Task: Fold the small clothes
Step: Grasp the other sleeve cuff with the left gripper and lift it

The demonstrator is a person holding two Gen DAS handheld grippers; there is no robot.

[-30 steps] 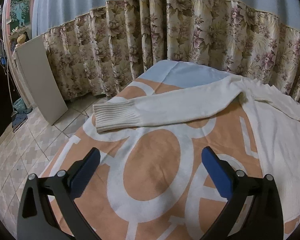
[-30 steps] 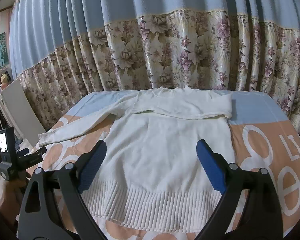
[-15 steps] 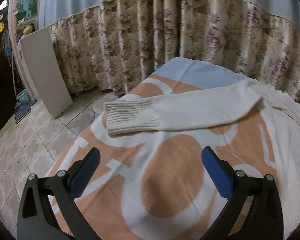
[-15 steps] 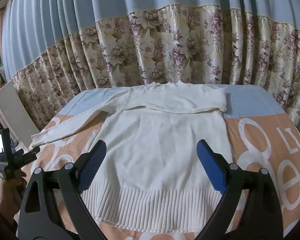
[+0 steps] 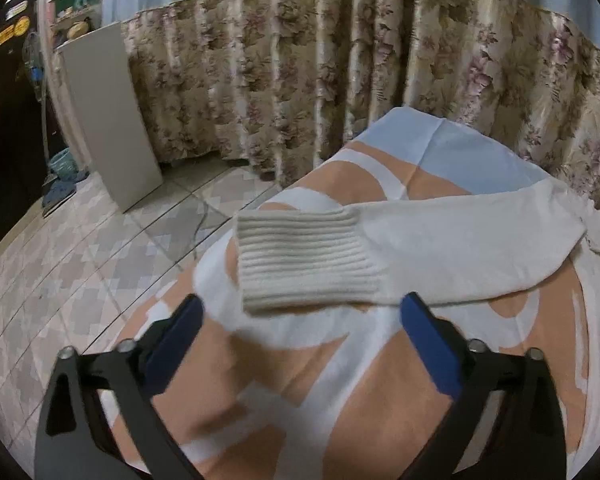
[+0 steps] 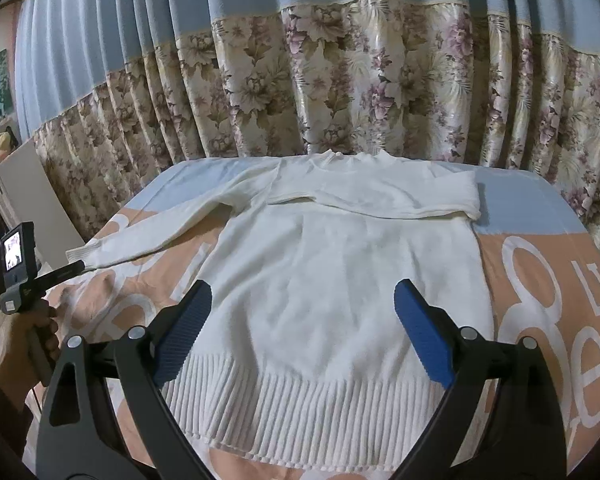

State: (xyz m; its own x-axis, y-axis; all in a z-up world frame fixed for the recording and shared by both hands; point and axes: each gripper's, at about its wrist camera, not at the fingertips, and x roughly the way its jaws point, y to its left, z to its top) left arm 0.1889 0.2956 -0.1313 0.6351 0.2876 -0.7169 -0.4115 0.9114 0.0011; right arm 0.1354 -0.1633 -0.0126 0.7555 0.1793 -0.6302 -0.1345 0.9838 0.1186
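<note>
A white knit sweater (image 6: pixel 340 280) lies flat on the bed, its ribbed hem toward me. One sleeve (image 6: pixel 400 196) is folded across the chest. The other sleeve (image 6: pixel 160 236) stretches out to the left and ends in a ribbed cuff (image 5: pixel 304 260). My left gripper (image 5: pixel 300 304) sits low right in front of that cuff, its jaws closing. The cuff's near edge lies level with the tips and the pads do not press on it. A hand holds this gripper (image 6: pixel 76 267) in the right wrist view. My right gripper (image 6: pixel 304 288) hovers open over the sweater's lower half, holding nothing.
The bed has an orange, white and blue cover (image 5: pixel 340 400). Its left edge drops to a tiled floor (image 5: pixel 80 260). A white board (image 5: pixel 108 120) leans against the floral curtain (image 6: pixel 340 80) that runs behind the bed.
My left gripper has come forward and down toward the cuff, which now fills much more of its view. My right gripper has crept slightly closer to the sweater.
</note>
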